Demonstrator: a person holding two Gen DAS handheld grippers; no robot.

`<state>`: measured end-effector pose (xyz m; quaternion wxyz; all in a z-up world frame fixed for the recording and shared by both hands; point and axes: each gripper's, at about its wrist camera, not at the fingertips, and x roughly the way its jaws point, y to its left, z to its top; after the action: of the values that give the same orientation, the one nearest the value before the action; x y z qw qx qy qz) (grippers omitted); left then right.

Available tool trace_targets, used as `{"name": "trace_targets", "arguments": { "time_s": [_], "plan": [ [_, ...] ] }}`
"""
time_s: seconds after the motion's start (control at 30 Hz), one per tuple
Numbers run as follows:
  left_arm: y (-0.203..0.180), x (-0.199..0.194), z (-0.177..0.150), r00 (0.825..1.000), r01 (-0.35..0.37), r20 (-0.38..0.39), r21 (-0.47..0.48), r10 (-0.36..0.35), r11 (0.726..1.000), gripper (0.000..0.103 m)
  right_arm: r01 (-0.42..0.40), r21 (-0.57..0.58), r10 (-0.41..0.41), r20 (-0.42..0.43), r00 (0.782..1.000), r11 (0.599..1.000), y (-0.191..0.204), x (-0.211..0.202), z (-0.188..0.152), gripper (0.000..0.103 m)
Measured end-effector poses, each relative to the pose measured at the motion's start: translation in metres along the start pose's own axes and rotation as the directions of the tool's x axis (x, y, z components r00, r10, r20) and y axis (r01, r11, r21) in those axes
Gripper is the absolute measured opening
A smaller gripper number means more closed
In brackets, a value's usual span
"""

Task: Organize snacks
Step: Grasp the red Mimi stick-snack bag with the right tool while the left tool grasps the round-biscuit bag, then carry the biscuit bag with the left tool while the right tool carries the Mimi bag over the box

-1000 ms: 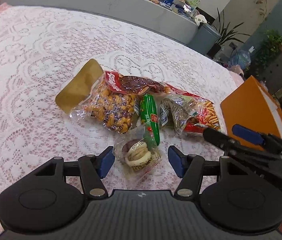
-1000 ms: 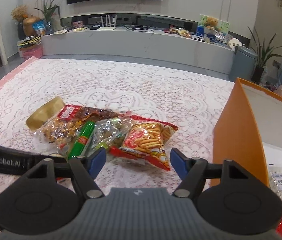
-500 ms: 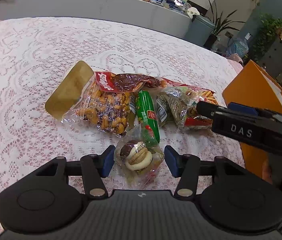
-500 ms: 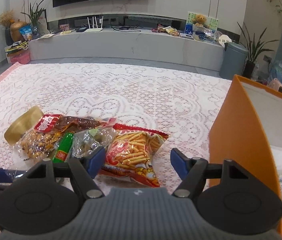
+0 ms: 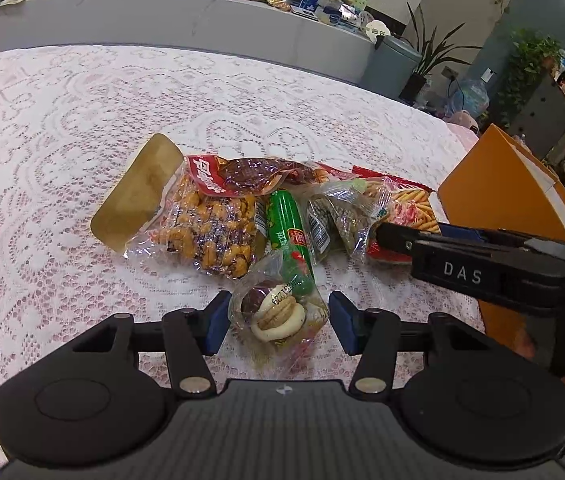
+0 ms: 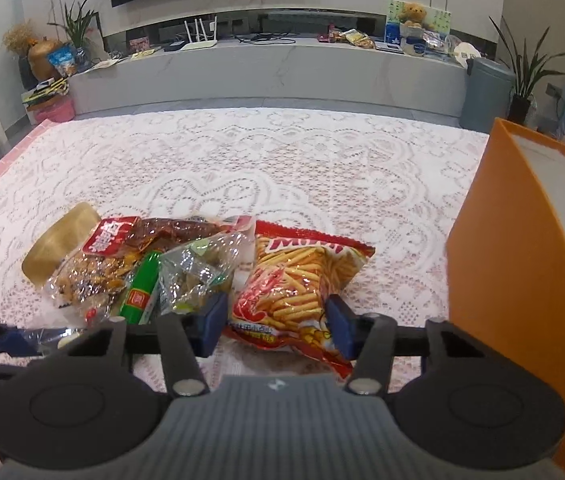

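Lace cloth [image 6: 282,160]: white over pink, it covers the table under a small heap of snacks.
Left gripper [image 5: 278,322]: jaws part-open around a clear packet of biscuits [image 5: 280,312]; a small gap shows on each side, so the pads are not pressing.
Right gripper [image 6: 276,322]: jaws closing on the near end of the red bag of sticks [image 6: 298,288], the pads at its edges.
Heap: nut bag with gold top [image 5: 206,220], dark red packet [image 5: 250,174], green sausage [image 5: 284,220], clear bag of green sweets [image 5: 342,216], all touching.
Orange box [image 6: 514,264]: upright, just right of the red bag.
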<state>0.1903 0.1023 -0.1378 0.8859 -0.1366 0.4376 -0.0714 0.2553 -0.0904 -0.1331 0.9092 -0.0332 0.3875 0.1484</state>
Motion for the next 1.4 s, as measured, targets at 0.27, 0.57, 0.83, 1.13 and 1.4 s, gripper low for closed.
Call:
{"name": "trace_targets", "arguments": {
  "time_s": [0.27, 0.57, 0.83, 1.13, 1.4],
  "plan": [
    [0.004, -0.013, -0.001, 1.000, 0.009, 0.023, -0.017, -0.009, 1.000, 0.060, 0.026, 0.002, -0.026, -0.004, 1.000, 1.000, 0.004, -0.018, -0.003, 0.039],
    [0.001, -0.029, -0.004, 1.000, 0.009, 0.015, -0.012, -0.009, 1.000, 0.060, 0.053, -0.040, -0.053, -0.010, 0.999, 0.998, 0.011, -0.050, -0.013, 0.038],
    [-0.009, -0.048, -0.005, 0.999, 0.004, -0.037, 0.005, -0.004, 1.000, 0.060, 0.008, -0.058, -0.012, -0.072, 0.997, 0.998, 0.012, -0.078, -0.019, 0.037],
    [-0.031, -0.079, 0.000, 0.998, -0.023, -0.053, 0.044, 0.026, 0.999, 0.060, -0.094, -0.122, 0.080, -0.112, 0.990, 0.988, 0.019, -0.121, -0.017, 0.037],
    [-0.065, -0.108, 0.009, 1.000, -0.006, -0.016, 0.080, 0.007, 0.997, 0.060, -0.127, -0.191, 0.111, -0.092, 0.990, 0.973, 0.017, -0.168, -0.005, 0.037]
  ]
}}
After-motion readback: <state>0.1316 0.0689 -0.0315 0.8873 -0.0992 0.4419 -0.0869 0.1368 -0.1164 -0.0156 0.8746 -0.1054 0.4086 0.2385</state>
